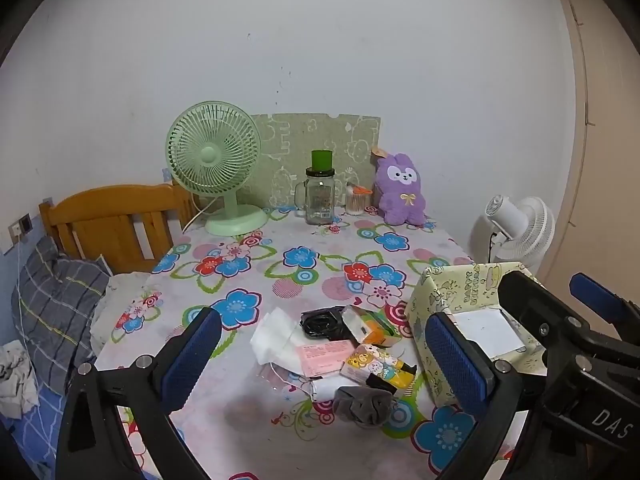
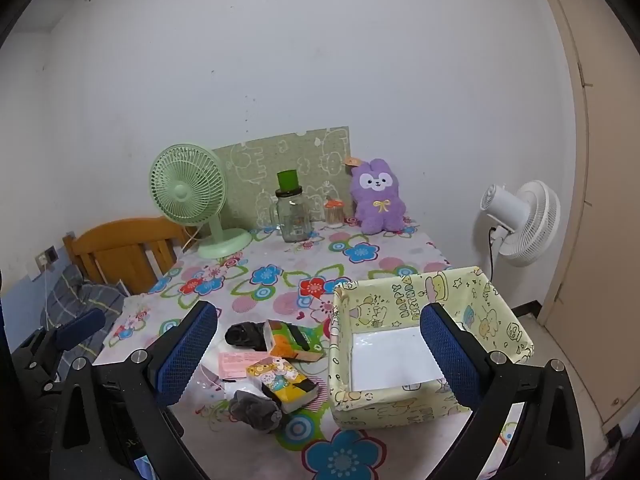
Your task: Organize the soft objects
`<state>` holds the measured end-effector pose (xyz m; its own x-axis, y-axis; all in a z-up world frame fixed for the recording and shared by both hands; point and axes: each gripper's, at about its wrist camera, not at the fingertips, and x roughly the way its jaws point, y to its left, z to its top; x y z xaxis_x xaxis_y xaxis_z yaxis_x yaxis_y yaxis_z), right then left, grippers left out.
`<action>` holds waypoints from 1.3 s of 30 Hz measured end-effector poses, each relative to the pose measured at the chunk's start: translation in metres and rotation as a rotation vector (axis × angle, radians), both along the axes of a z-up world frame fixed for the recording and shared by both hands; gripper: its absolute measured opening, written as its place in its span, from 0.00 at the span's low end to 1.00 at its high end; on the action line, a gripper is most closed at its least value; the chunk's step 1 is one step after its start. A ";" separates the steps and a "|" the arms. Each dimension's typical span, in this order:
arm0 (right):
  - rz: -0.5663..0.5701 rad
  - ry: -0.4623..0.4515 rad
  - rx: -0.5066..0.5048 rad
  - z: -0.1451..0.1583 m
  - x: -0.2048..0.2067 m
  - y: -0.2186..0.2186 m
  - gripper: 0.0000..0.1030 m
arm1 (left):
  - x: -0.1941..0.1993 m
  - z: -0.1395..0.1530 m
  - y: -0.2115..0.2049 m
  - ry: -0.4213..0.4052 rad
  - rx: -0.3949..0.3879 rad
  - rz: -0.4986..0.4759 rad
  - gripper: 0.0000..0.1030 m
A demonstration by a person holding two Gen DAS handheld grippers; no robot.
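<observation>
Fuzzy purple plush rabbit (image 1: 401, 190), clear glass jar (image 1: 319, 200), matt floral cloth-covered table (image 1: 256, 276).

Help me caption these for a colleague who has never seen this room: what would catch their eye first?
Probably the purple plush bunny sitting upright at the table's far edge, right of the glass jar and the mint-green desk fan. Next, the bright flowered tablecloth, then the pale yellow cartoon-print box standing open at front right beside a heap of tissue packs and a grey scrunchie.
</observation>
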<state>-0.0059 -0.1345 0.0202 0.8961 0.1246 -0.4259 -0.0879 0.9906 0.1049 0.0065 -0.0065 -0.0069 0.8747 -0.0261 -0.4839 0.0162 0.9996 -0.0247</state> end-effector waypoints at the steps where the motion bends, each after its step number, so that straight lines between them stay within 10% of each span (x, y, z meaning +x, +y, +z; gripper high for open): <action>1: -0.001 0.001 -0.002 0.000 0.000 0.000 0.99 | 0.000 0.000 0.000 0.000 -0.001 0.000 0.99; 39: 0.005 0.007 -0.010 0.000 0.002 0.004 0.99 | 0.000 0.002 0.004 -0.002 0.001 0.005 0.99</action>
